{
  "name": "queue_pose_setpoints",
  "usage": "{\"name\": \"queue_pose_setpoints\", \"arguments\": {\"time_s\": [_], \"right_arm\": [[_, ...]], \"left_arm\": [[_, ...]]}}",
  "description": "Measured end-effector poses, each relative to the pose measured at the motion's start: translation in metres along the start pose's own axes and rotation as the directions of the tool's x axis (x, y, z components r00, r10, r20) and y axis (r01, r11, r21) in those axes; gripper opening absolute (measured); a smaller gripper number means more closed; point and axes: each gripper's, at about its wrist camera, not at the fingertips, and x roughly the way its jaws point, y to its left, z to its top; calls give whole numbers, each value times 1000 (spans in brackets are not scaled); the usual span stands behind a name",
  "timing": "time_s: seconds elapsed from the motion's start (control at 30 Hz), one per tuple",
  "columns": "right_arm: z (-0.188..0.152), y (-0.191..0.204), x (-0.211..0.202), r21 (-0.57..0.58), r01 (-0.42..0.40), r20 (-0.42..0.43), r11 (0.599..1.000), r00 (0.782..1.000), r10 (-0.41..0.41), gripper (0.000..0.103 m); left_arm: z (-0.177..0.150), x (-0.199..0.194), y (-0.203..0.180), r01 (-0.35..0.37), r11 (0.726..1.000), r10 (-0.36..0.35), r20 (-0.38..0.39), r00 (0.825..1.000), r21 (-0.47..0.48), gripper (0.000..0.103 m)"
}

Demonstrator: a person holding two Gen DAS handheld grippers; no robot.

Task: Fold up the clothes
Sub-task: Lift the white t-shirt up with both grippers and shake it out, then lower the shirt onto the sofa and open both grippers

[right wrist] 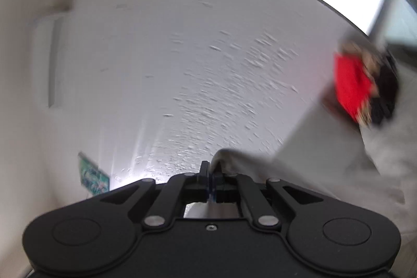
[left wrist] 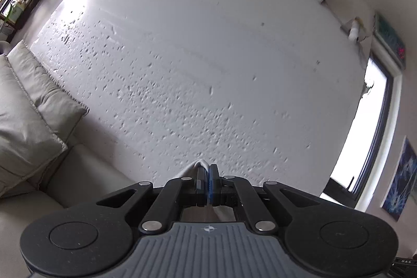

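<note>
both tongs point at the textured white wall [left wrist: 208, 64], roughly level, so no folding surface shows in either view.

left gripper [left wrist: 208, 173]: jaws closed, a small peak of white garment [left wrist: 198, 164] pinched at the tips and poking just above them. more pale cloth shows below the jaws, through the gap in the linkage.

right gripper [right wrist: 209, 170]: jaws closed on the same pale cloth [right wrist: 229, 156], which drapes away from the tips and off toward the window side of the wall. view is motion-blurred. a red object [right wrist: 350, 85] sits far along that side; cannot tell what it is.

judgement: step in hand is holding the garment up by 2 points, probably to let it hang straight before laying it down. whether those points are matching corners cannot be told.

to do it well:
- keep both pinches firm; the left bite looks shallow, so no sharp shake.
- hold the 2 grippers level with each other against the wall, well apart, so the top edge is taut.
- let the cloth settle before lowering.
- lower the hanging edge first, away from the sofa cushion [left wrist: 28, 106] at the wall's foot.
</note>
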Motion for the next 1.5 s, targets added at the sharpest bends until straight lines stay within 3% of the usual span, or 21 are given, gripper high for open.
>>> {"name": "queue_pose_setpoints", "arguments": {"time_s": [0.07, 0.13, 0.23, 0.3, 0.37, 0.43, 0.5, 0.53, 0.63, 0.7, 0.77, 0.83, 0.93, 1.0, 1.07, 1.27, 1.37, 1.47, 1.5], "right_arm": [[0, 16, -9, -67, -56, 28, 996, 998, 58, 2], [1, 17, -3, -93, -53, 8, 994, 999, 54, 2], [1, 0, 22, -66, -6, -45, 998, 999, 3, 2], [-2, -24, 53, -48, 73, -77, 996, 994, -76, 2], [-8, -58, 97, -27, 182, -131, 983, 974, -184, 2], [-8, -89, 155, -44, 306, -194, 951, 931, -309, 2], [-7, -111, 205, -68, 401, -233, 913, 884, -406, 2], [1, -107, 216, -81, 407, -212, 910, 885, -415, 2], [34, -79, 229, -139, 360, -113, 922, 920, -376, 2], [53, -56, 217, -169, 314, -64, 934, 943, -328, 2], [61, -47, 203, -194, 289, -41, 937, 952, -302, 2], [56, -65, 198, -200, 296, -53, 934, 948, -312, 2], [29, -119, 201, -166, 344, -129, 924, 922, -366, 2], [5, -160, 203, -126, 392, -194, 911, 891, -410, 2], [-22, -200, 203, -87, 447, -259, 890, 853, -453, 2], [-98, -292, 179, -17, 606, -404, 795, 723, -560, 2], [-125, -313, 168, -28, 655, -453, 755, 665, -594, 2], [-142, -320, 162, -76, 685, -480, 724, 611, -629, 2], [-145, -319, 161, -96, 690, -481, 717, 599, -641, 2]], "left_arm": [[8, -12, -5, -8, 1000, 8, 30, 1000, 6, 0], [10, -5, -1, -45, 999, 45, -8, 999, 15, 0], [-14, 26, 23, -90, 996, 90, -109, 990, 12, 0], [-29, 59, 37, -126, 991, 131, -180, 975, 38, 0], [-50, 109, 51, -156, 985, 171, -298, 939, 75, 0], [-73, 168, 64, -192, 975, 222, -415, 882, 115, 0], [-82, 213, 65, -213, 964, 262, -451, 853, 158, 0], [-77, 228, 61, -204, 963, 261, -439, 860, 173, 0], [-43, 237, 39, -129, 977, 179, -322, 930, 170, 0], [-25, 235, 26, -98, 976, 147, -255, 956, 194, 0], [-29, 230, 25, -84, 976, 131, -234, 963, 201, 0], [-42, 224, 29, -76, 978, 121, -233, 965, 196, 0], [-95, 220, 61, -117, 977, 166, -283, 945, 180, 0], [-135, 217, 85, -160, 972, 211, -342, 916, 173, 0], [-178, 213, 112, -214, 962, 265, -412, 872, 168, 0], [-282, 186, 196, -384, 913, 387, -594, 705, 139, 0], [-314, 172, 220, -432, 889, 419, -647, 638, 151, 0], [-328, 161, 230, -455, 877, 433, -668, 605, 156, 0], [-329, 158, 232, -459, 875, 433, -671, 602, 153, 0]]}}
